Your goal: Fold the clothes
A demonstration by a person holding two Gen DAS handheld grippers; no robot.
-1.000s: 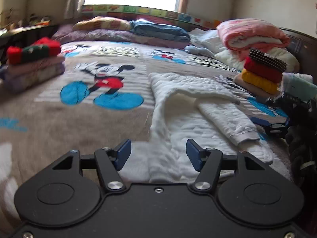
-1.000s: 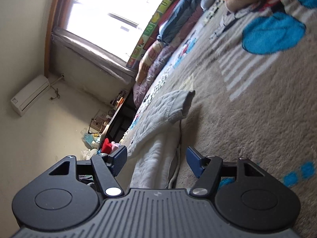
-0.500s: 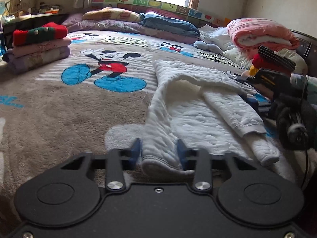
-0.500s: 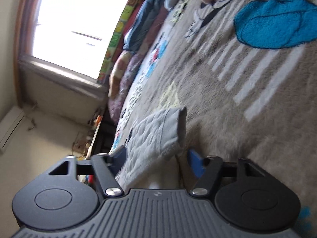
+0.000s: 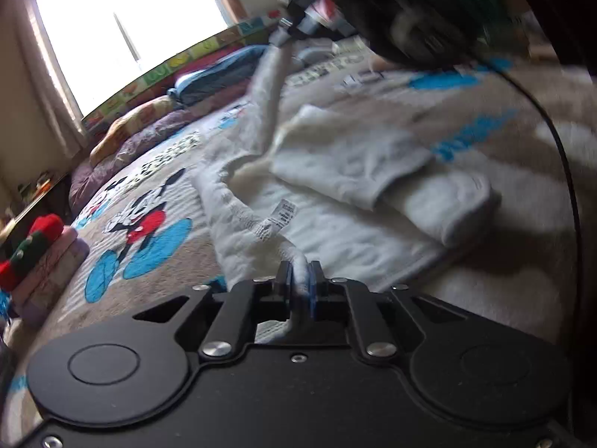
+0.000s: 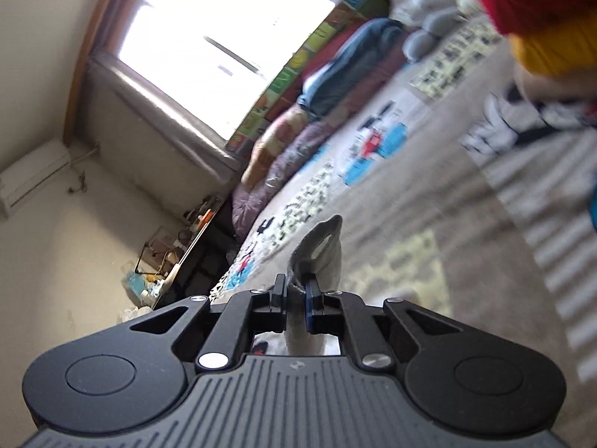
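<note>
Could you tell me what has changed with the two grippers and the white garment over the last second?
Both jaws have just been closing. The left gripper is now shut on the hem of the white garment, and the right gripper on another part of it. Both pinched parts are lifted off the blanket. The folded stack stays put.

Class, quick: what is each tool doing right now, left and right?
Left tool: shut on the white garment's hem.
Right tool: shut on the same garment's edge, lifted off the bed.
</note>
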